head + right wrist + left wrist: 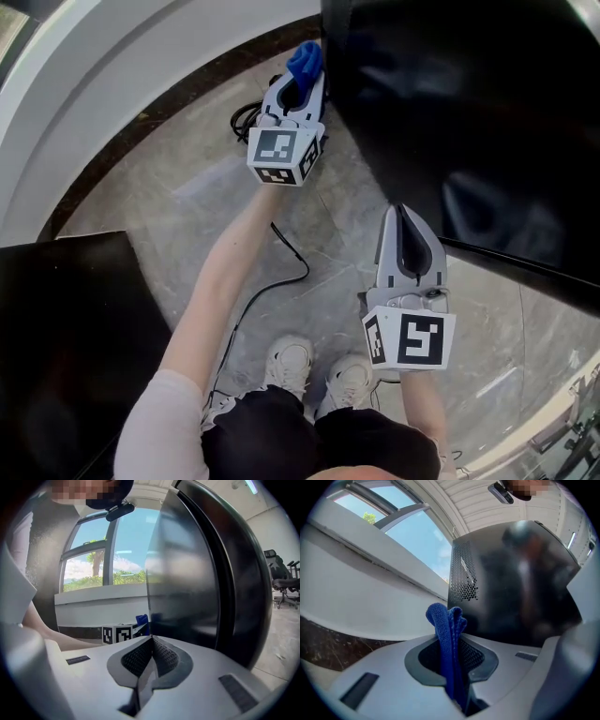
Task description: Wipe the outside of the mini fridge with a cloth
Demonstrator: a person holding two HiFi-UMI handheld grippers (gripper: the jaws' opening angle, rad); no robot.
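The left gripper [304,82] sits at 12 o'clock in the head view. Its fingers are clamped on a folded blue cloth [306,59]. In the left gripper view the cloth [446,630] stands upright between the closed pads, its bunched top poking out past the tips. The cloth is just beside the near corner of the black mini fridge [469,112], which fills the 1 to 3 o'clock area. Whether cloth and fridge touch cannot be told. A perforated vent panel [464,571] shows on the fridge side facing this gripper.

The right gripper [402,217] lies at 3 o'clock, tips pointing toward the fridge's glossy face. Its fingers are pressed together with nothing between them, as the right gripper view [151,640] shows. A black cable [277,274] trails across the grey stone floor [178,197] toward 7 o'clock, near the person's white shoes [292,362].
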